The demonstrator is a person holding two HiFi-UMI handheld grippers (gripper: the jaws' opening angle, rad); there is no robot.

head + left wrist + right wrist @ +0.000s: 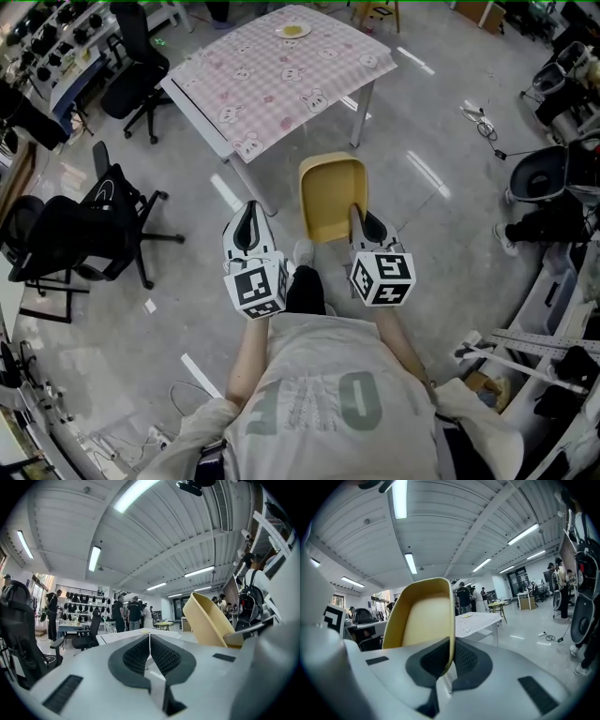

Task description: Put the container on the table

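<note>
The right claw (449, 665) pinches the near rim of the yellow container (330, 197), which hangs in the air with its long axis pointing ahead. The bench (272, 89) lies forward and slightly left. The left claw (149, 654) is pressed together, apparently empty.

The only lettering that shows is on the person's pale grey T-shirt (323, 403), below the yellow plastic container (332, 195) in the head view. It is three large grey-green block letters, seen upside down from above, that look like "OVE". Just below the container, the white cube (255, 286) on the left gripper (248, 217) and the white cube (382, 277) on the right gripper (357, 217) bear black-and-white square code markers, without letters or numbers. Nothing else is legible.
</note>
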